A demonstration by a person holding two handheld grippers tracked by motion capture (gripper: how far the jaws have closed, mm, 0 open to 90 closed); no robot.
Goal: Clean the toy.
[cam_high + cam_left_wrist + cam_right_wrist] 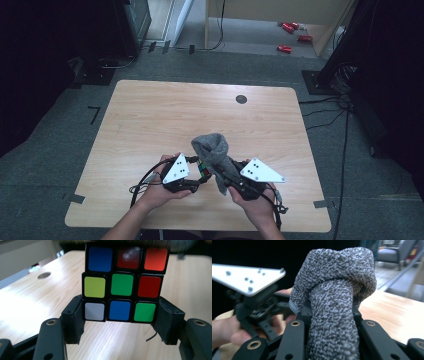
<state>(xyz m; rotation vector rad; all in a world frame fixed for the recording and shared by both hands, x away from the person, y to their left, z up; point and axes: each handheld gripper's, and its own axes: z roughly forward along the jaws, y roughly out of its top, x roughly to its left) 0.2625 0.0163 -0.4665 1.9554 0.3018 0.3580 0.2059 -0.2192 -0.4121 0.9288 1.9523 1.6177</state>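
My left gripper (196, 176) is clamped on the cube's (123, 281) bottom row, holding it clear of the desk (150, 120). My right gripper (231, 186) is pinched tight on a grey cloth (214, 150), whose free end stands up past the jaws and flops over. The cloth rises just right of the cube, its long axis running up and away from me. I judge the right hand, nearer the cloth's tip, must swing left to wipe the cube.
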